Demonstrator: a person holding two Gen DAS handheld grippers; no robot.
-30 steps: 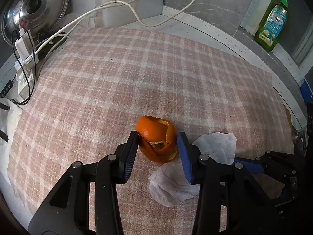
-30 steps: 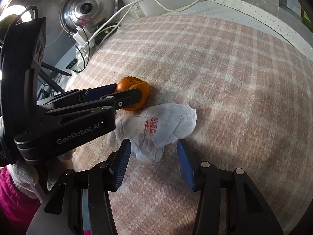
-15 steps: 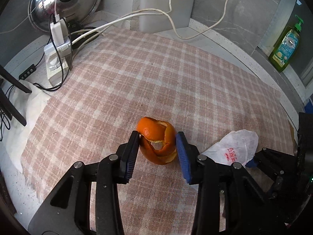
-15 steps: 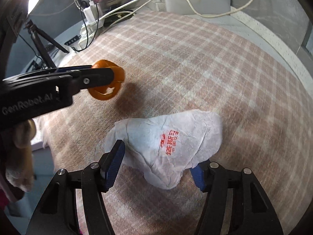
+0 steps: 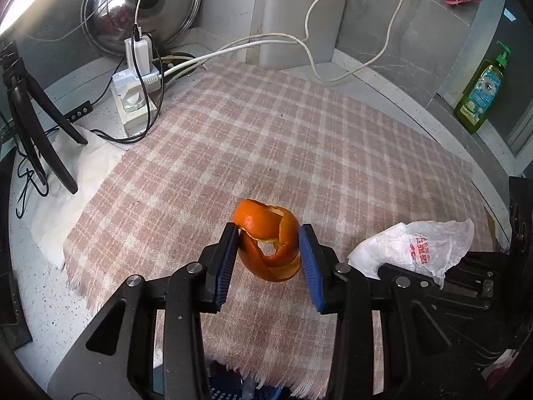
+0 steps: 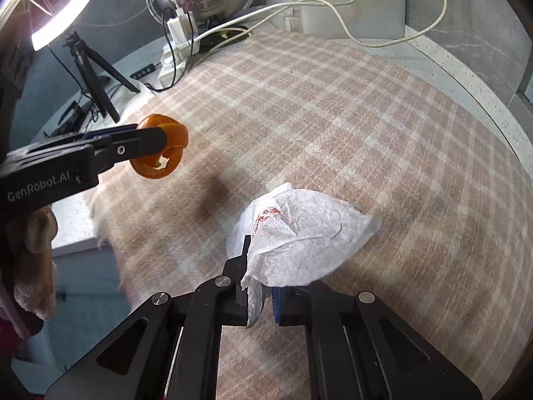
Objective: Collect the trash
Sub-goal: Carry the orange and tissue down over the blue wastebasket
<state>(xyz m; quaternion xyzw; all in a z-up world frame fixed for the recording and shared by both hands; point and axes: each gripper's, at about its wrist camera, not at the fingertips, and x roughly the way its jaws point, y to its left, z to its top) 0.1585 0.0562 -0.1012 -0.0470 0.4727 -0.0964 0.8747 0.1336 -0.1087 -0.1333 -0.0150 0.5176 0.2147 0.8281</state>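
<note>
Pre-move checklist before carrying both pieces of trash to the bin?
1. Left gripper shut on orange peel: ok.
2. Right gripper shut on white wrapper: ok, though it pinches only a corner.
3. Peel clear of the plaid cloth: ok, its shadow lies apart on the cloth in the right wrist view.
4. Wrapper clear of the cloth: cannot tell.
5. Blue basket below the table edge, open and reachable: cannot tell.
</note>
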